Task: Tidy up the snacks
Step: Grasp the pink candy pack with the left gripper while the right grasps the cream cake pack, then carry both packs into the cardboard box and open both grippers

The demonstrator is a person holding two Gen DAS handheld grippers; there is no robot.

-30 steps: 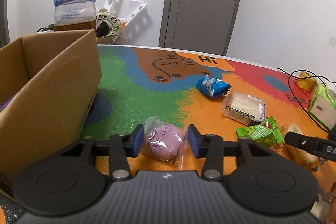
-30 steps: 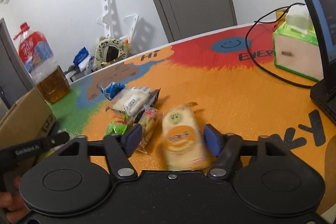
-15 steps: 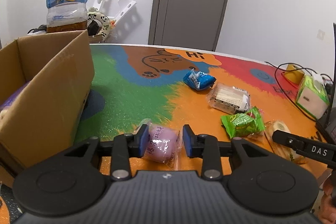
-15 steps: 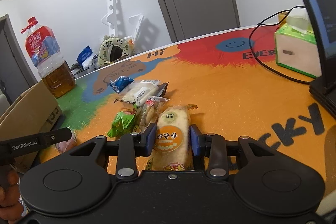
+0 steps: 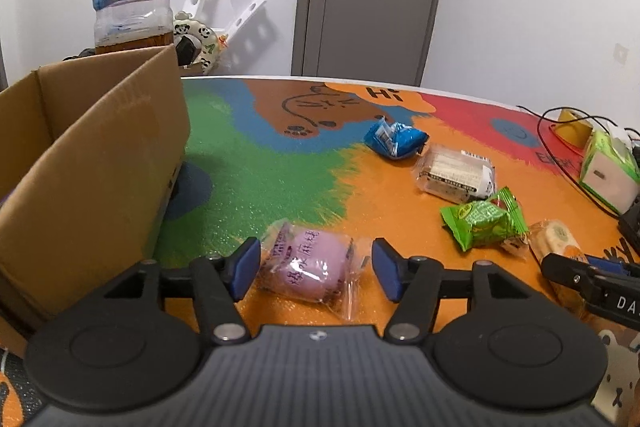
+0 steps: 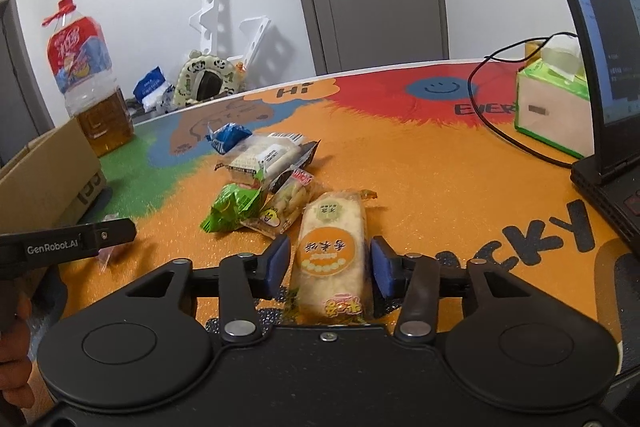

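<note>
A: On table, largest first: brown open cardboard box [image 5: 92,163], far left.

B: Smaller?

A: Orange-labelled rice-cracker packet [image 6: 333,251] between right gripper [image 6: 327,265], jaws just parted, unclamped. Purple round mochi packet [image 5: 308,263] between left gripper [image 5: 316,269], likewise released. Centre each before squeezing.

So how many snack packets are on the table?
6: purple nearest the box, then green, yellow, orange toward the laptop; blue and white farther back. The box may hide more.

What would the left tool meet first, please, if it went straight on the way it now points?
Most likely the purple snack packet, lying on the mat between the left tool's open jaws, which have just been opening; beyond it the mat looks bare.
</note>
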